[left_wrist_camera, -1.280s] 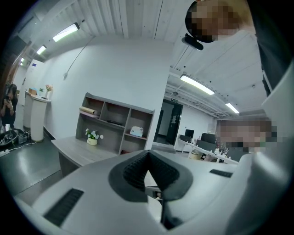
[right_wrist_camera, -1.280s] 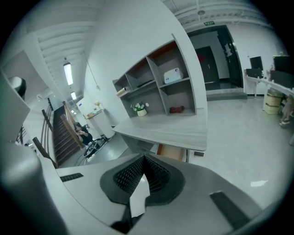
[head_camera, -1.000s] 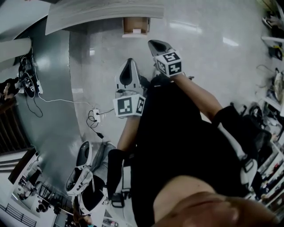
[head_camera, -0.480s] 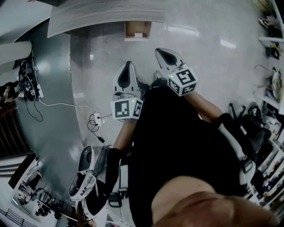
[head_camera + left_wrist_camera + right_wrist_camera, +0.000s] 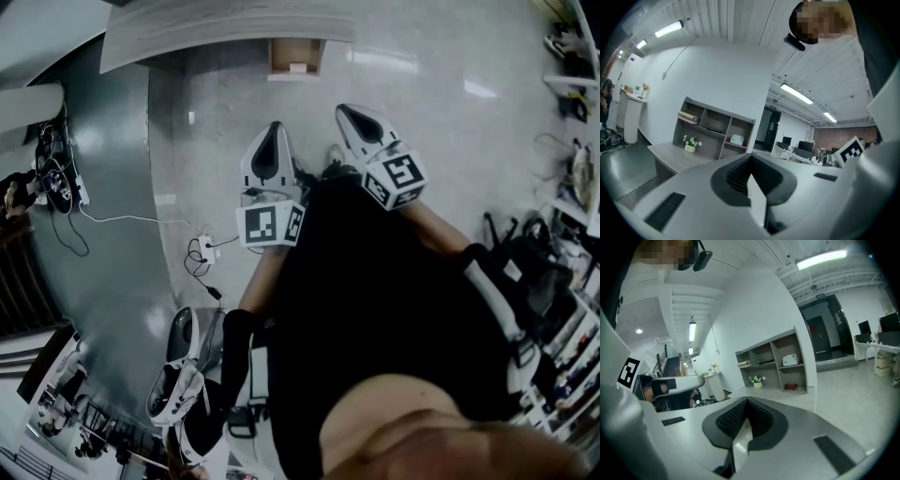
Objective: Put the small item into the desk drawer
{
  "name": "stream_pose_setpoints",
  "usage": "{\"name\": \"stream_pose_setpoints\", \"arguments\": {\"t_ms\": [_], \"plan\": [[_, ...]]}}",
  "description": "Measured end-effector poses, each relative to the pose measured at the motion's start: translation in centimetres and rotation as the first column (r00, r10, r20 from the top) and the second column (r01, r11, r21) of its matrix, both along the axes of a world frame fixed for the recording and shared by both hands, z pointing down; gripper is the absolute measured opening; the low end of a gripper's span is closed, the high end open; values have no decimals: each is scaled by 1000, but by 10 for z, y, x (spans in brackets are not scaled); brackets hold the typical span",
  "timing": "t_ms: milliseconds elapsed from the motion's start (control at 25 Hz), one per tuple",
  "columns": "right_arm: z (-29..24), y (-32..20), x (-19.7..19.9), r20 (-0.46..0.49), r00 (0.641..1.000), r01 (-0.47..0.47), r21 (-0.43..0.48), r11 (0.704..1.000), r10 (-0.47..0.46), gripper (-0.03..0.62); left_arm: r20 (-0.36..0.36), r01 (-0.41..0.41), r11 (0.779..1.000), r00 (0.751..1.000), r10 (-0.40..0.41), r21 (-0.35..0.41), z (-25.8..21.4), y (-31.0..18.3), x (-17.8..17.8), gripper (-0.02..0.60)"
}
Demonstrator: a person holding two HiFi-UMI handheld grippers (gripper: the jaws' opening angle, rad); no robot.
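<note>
Step in hand, as judged: between moves, with nothing carried.

- The left gripper (image 5: 273, 136) is showing its jaws pressed together with nothing between them. The right gripper (image 5: 345, 112) is likewise closed and empty.
- I am not finding the small item for certain in any view. Well ahead of both gripper tips, what looks like the drawer (image 5: 294, 54) is standing open under the edge of the surface (image 5: 216, 33). A pale thing (image 5: 298, 67) is lying in it, too small to tell whether it is the item.

Doing it well (judgement):
- If the item is already in, I am advising a flat push on the middle of the drawer front with the closed jaws, so the drawer is not skewing.
- If the item still needs fetching, the jaws should be opening before the approach, not at contact. The other gripper should be staying off the drawer's path.
- Either way, the tips need tilting down first, since the drawer is sitting lower than they are pointing.

Pose:
- Both hands are holding the grippers up before the chest, side by side, near each other but not touching. The right one is sitting a little further forward.
- Both are pointing out nearly level, dipping slightly, toward a shelf unit (image 5: 712, 129) with a potted plant (image 5: 689, 143) beyond the tips.
- The marker cubes are facing up at the head camera.
</note>
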State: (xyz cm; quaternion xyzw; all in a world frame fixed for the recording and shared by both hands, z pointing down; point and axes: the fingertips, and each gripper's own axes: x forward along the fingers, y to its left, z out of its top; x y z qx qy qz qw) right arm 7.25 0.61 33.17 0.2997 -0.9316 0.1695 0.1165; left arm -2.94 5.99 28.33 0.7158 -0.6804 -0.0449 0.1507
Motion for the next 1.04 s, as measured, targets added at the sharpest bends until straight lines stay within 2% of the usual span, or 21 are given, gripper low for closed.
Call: {"name": "stream_pose_setpoints", "arguments": {"t_ms": [240, 1040], "plan": [[3, 5, -11, -15, 1000, 20, 9, 1000, -20, -2, -1, -3, 1000, 1000, 3, 0, 4, 2, -5, -8], [6, 4, -11, -27, 1000, 8, 8, 1000, -7, -2, 4, -15, 1000, 1000, 15, 4, 4, 2, -4, -8]]}}
